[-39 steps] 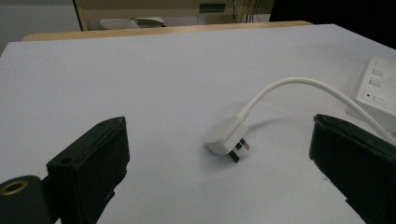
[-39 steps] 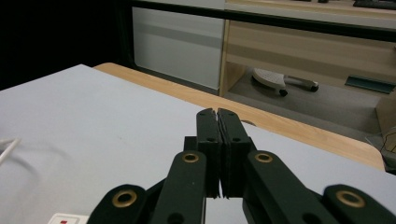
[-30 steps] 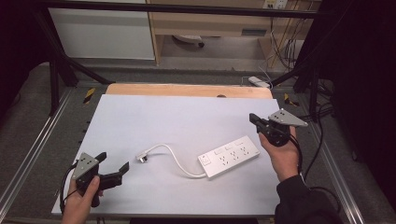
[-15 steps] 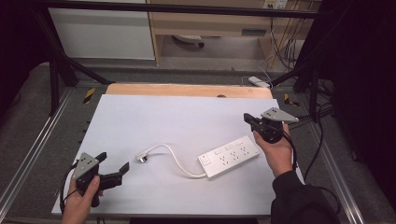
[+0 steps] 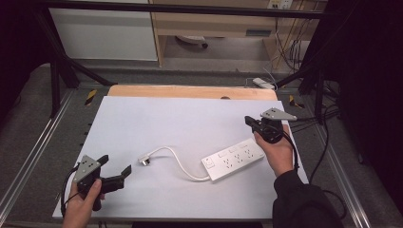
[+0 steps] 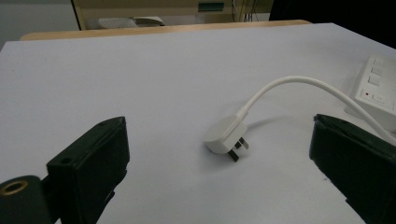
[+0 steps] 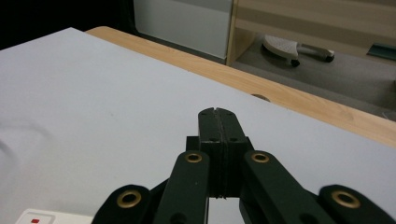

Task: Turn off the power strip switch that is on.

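Right tongs [image 5: 253, 122]: clenched, empty, now lower, over strip [image 5: 233, 159] far end | Left tongs [image 5: 115, 171]: released, unmoved, left of plug [image 5: 144, 160] | Strip: mid-bench [image 5: 180, 118] | Reading: approach underway, nothing grasped.

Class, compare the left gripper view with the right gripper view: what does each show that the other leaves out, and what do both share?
Left gripper view alone: the white plug lying on its side with its cable curving away, framed by the left gripper with jaws wide apart. Right gripper view alone: the right gripper with jaws pressed together on nothing, and a white device on the floor beyond. Both share the white table sheet, its wooden edge and a corner of the power strip.
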A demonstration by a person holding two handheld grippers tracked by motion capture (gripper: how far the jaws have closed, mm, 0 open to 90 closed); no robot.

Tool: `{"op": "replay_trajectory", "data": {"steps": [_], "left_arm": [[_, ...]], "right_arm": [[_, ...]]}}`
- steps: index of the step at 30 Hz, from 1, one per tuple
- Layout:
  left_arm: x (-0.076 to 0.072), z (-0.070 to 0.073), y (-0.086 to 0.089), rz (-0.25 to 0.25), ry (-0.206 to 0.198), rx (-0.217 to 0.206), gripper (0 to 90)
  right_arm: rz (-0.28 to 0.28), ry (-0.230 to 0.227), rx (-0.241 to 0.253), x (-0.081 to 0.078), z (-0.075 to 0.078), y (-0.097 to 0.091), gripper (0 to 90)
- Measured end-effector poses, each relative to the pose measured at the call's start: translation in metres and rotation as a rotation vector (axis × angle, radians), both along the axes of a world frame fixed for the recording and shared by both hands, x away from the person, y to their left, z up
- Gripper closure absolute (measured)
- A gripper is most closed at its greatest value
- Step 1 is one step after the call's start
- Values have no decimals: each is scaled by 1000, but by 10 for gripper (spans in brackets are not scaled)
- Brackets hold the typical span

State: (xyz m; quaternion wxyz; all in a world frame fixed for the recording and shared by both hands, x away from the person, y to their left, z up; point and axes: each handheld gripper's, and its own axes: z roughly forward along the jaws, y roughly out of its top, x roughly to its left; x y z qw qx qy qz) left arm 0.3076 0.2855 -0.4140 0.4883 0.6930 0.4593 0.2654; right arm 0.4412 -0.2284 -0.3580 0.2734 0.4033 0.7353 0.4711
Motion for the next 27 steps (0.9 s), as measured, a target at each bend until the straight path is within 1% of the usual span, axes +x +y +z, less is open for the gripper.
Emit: {"op": "replay_trajectory", "data": {"steps": [9, 18, 27], "left_arm": [[0, 0, 0, 3, 1, -4, 51], [0, 0, 0, 5, 0, -3, 51], [0, 0, 0, 2, -2, -1, 51]], "right_arm": [[-19, 62, -8, 9, -9, 0, 900], [-39, 92, -19, 19, -19, 1, 900], [-53, 129, -37, 19, -31, -2, 900]]}}
